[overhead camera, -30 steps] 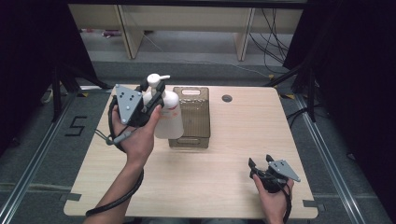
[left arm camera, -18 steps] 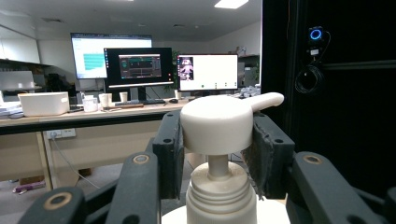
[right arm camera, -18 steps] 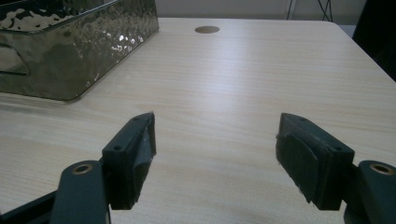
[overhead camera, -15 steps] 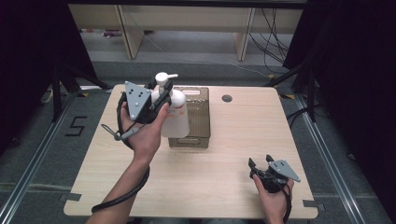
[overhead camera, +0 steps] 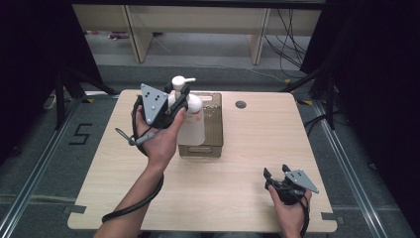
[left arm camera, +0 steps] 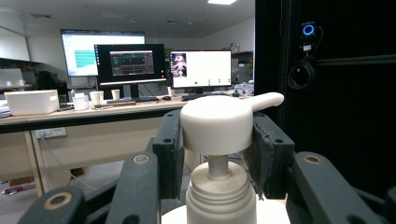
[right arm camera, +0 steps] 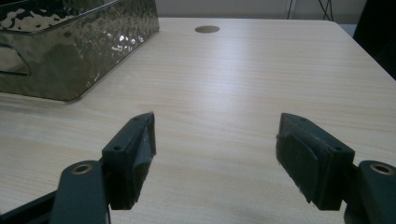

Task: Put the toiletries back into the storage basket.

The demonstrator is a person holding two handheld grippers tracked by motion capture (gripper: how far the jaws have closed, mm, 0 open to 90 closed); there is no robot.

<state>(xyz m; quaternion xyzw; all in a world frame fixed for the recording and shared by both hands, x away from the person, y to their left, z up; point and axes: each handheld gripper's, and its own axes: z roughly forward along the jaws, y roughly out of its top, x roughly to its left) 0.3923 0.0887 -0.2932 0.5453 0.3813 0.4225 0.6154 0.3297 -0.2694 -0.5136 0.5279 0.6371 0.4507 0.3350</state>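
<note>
My left claw (overhead camera: 177, 101) clamped on the white pump bottle's (overhead camera: 190, 121) pump head, bottle upright above the brown bin's (overhead camera: 210, 144) near-left part, my right claw (overhead camera: 277, 174) gaping empty, low over the counter (overhead camera: 237, 168), well right of the bin

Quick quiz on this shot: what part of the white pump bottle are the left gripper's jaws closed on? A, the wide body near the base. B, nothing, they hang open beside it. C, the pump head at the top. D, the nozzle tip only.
C: in the left gripper view the left gripper has a pad pressed on each side of the round pump head of the white pump bottle, above its neck.
</note>
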